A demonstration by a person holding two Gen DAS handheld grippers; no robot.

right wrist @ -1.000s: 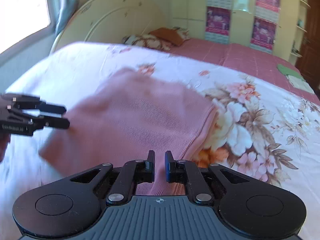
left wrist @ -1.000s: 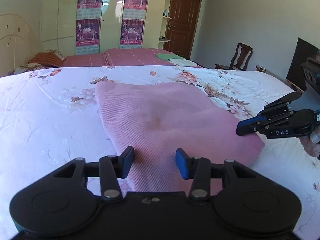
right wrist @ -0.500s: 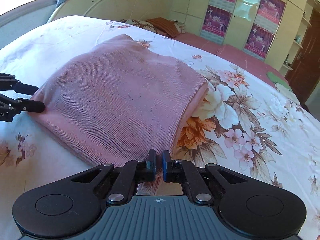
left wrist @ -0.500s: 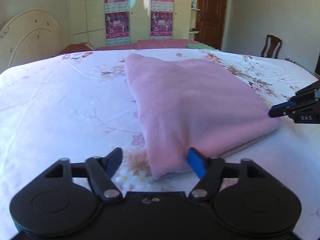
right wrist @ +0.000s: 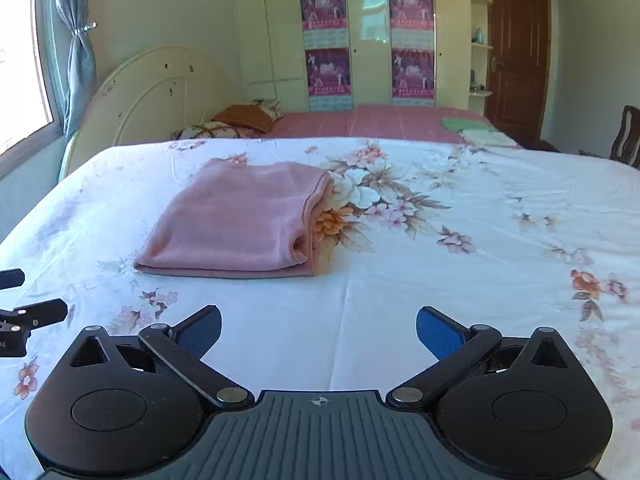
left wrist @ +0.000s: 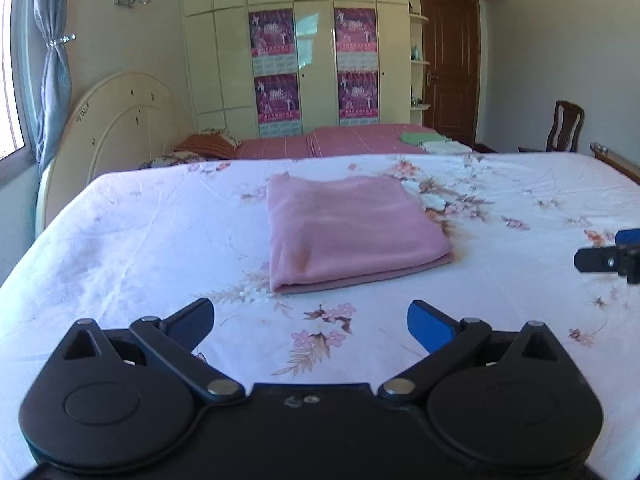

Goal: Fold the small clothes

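Opening, both tools (empty) hover near folded pink garment (left wrist: 352, 232).

Folded garment (left wrist: 352, 228) on bedsheet (left wrist: 140, 248), second bed (left wrist: 360, 142) behind.

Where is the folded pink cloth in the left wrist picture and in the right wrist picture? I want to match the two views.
Left wrist view: the folded pink cloth lies at the centre, on the floral bedsheet, beyond the gripper.
Right wrist view: the folded pink cloth lies left of centre, its layered open edge facing right.
Shared landmark: the wardrobe with four purple posters behind the bed.
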